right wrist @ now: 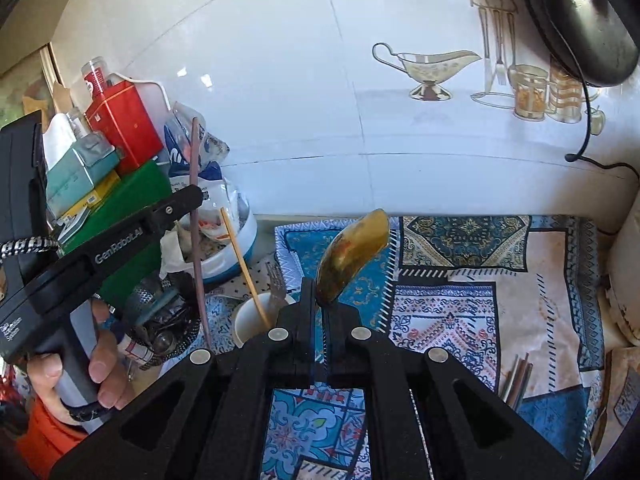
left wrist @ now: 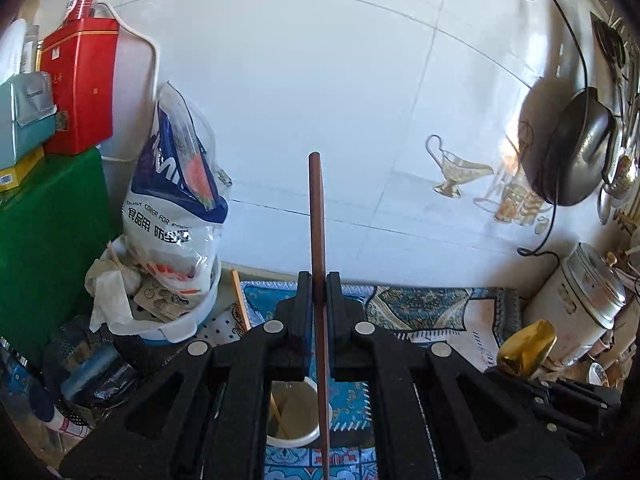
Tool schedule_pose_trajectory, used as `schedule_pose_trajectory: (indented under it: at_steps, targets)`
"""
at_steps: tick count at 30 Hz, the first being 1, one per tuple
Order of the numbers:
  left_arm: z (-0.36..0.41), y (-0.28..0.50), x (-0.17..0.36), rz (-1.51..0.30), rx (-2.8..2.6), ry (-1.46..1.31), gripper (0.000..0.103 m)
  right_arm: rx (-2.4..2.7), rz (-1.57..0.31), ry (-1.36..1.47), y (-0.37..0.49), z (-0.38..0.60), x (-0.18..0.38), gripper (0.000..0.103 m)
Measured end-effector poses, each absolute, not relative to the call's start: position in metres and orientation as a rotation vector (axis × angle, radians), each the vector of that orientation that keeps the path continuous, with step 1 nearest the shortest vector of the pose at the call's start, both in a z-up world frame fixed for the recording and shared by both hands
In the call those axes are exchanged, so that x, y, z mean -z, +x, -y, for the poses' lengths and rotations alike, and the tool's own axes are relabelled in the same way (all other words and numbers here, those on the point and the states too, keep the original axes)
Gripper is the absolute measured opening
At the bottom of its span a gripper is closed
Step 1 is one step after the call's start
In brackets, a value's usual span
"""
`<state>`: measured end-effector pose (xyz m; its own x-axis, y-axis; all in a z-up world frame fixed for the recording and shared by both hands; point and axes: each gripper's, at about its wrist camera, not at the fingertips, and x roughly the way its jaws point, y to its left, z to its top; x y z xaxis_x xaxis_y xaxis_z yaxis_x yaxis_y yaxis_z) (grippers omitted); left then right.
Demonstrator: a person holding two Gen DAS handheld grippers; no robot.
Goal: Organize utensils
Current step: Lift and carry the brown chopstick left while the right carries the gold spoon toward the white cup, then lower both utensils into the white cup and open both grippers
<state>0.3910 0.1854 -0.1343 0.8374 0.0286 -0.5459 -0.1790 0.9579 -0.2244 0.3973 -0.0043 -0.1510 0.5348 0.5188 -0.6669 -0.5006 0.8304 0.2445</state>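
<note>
Against white tiled wall [left wrist: 320, 80], slim dark-brown chopstick [left wrist: 318, 240] clamped upright in left gripper [left wrist: 319, 292], glossy golden spoon [right wrist: 354, 254] in right gripper [right wrist: 320, 304].

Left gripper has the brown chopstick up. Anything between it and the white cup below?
Nothing visible blocks it. The left gripper holds the brown chopstick upright over the white cup, whose mouth is open; only a pale chopstick and a fork lean inside.

cluttered boxes [right wrist: 120, 128] left, patterned cloth [right wrist: 460, 312] bare right
</note>
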Motion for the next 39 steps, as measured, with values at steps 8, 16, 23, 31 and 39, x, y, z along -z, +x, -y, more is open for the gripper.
schedule_pose_trajectory:
  at_steps: [8, 16, 23, 31, 39]
  targets:
    - [-0.210, 0.420, 0.160, -0.520, -0.239, -0.224, 0.005, -0.618, -0.831, 0.021, 0.413, -0.022, 0.167, 0.003]
    - [-0.216, 0.437, 0.198, -0.535, -0.239, -0.226, 0.005, -0.605, -0.884, 0.004, 0.429, -0.042, 0.190, 0.003]
    - [-0.220, 0.427, 0.224, -0.642, -0.190, -0.260, 0.005, -0.632, -0.981, -0.049, 0.440, -0.065, 0.222, 0.003]
    - [-0.224, 0.419, 0.240, -0.792, -0.112, -0.316, 0.005, -0.650, -1.067, -0.066, 0.445, -0.079, 0.241, 0.006]
    - [-0.217, 0.409, 0.225, -0.836, -0.095, -0.284, 0.005, -0.677, -1.074, -0.095, 0.440, -0.079, 0.229, 0.013]
